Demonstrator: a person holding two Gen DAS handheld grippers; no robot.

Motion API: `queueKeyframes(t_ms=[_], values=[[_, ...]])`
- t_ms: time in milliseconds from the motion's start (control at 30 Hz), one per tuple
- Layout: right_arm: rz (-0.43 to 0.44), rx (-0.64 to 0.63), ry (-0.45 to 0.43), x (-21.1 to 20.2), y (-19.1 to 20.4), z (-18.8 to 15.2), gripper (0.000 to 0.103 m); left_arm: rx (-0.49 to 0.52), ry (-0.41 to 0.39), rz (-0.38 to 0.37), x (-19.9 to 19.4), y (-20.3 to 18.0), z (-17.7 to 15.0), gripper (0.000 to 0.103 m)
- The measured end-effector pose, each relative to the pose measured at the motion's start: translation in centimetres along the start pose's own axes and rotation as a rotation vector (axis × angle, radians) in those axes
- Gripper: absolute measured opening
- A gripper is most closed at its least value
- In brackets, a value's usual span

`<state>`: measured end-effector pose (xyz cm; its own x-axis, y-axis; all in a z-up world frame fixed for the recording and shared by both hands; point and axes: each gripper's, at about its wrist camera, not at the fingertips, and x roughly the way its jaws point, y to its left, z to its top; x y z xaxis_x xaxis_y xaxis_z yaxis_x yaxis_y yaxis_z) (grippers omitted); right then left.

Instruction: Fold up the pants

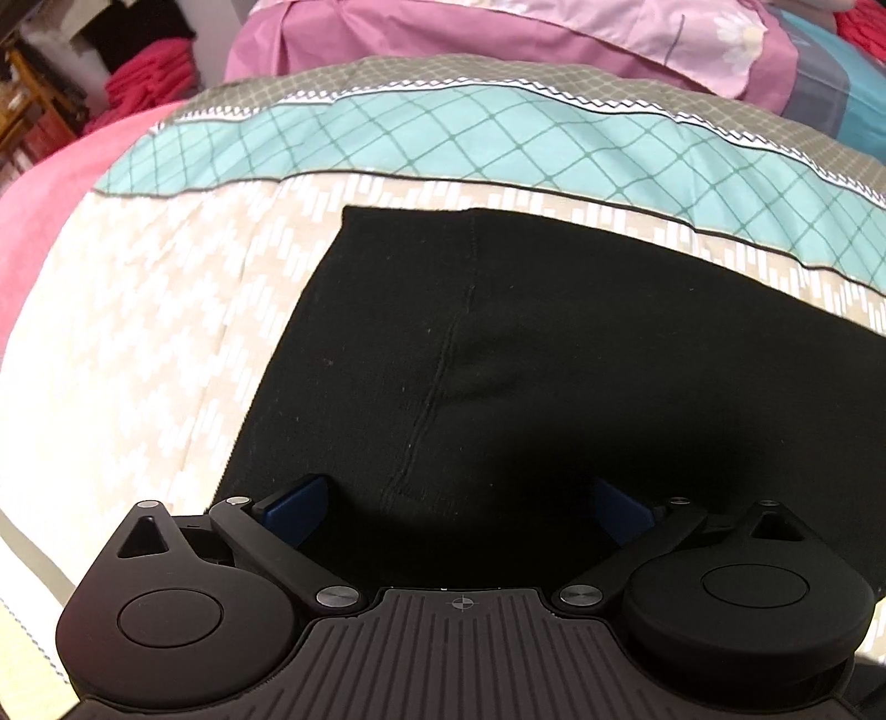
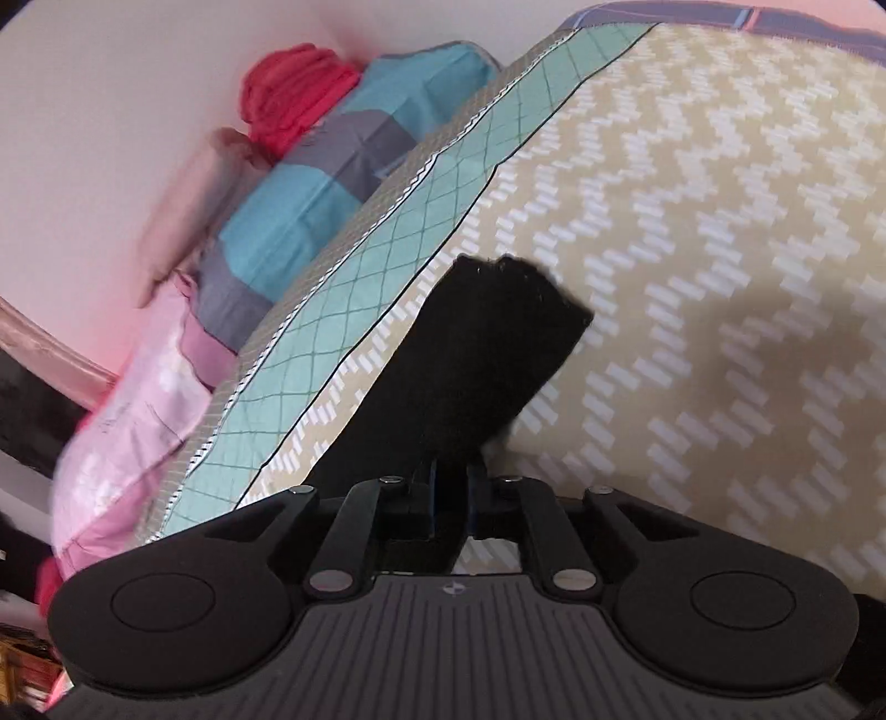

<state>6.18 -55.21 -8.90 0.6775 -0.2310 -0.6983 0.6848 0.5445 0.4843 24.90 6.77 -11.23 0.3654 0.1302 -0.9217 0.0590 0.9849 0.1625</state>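
Note:
Black pants lie flat on the bed cover, with a centre seam running away from me in the left wrist view. My left gripper hangs close over the near part of the pants, open, its blue pads wide apart with only flat fabric below them. In the right wrist view a narrow end of the pants stretches from the jaws out over the beige cover. My right gripper is shut on that black fabric, its fingers nearly together.
The cover has a beige zigzag field and a teal checked band along the far side. Behind it lie pink bedding, a blue-and-grey pillow and red folded cloth. A pink blanket lies at the left.

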Motion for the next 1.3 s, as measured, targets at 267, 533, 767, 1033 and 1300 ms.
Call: queueKeyframes(t_ms=[267,533,767,1033,1300], values=[[-0.003,-0.537,0.050,-0.1,9.6,-5.7,0.066,0.031,-0.049,0.004,-1.0,-0.8,0.3,0.103],[-0.233,-0.478,-0.016,-1.8,10.4,-5.8,0.065,0.015,-0.025,0.049,-2.7,0.1,-1.6,0.103],[-0.066,-0.688,0.076,-7.3,14.3,-14.2,0.068,0.050,-0.025,0.104,-3.7,0.8,-3.1,0.103],[-0.048,-0.672,0.137,-12.4,11.0,-18.5,0.071,0.063,-0.029,0.116,-4.9,1.3,-4.8,0.103],[-0.122,-0.501,0.151,-12.6,7.0,-16.8,0.072,0.036,-0.004,0.095,-3.8,2.2,-5.1,0.103]])
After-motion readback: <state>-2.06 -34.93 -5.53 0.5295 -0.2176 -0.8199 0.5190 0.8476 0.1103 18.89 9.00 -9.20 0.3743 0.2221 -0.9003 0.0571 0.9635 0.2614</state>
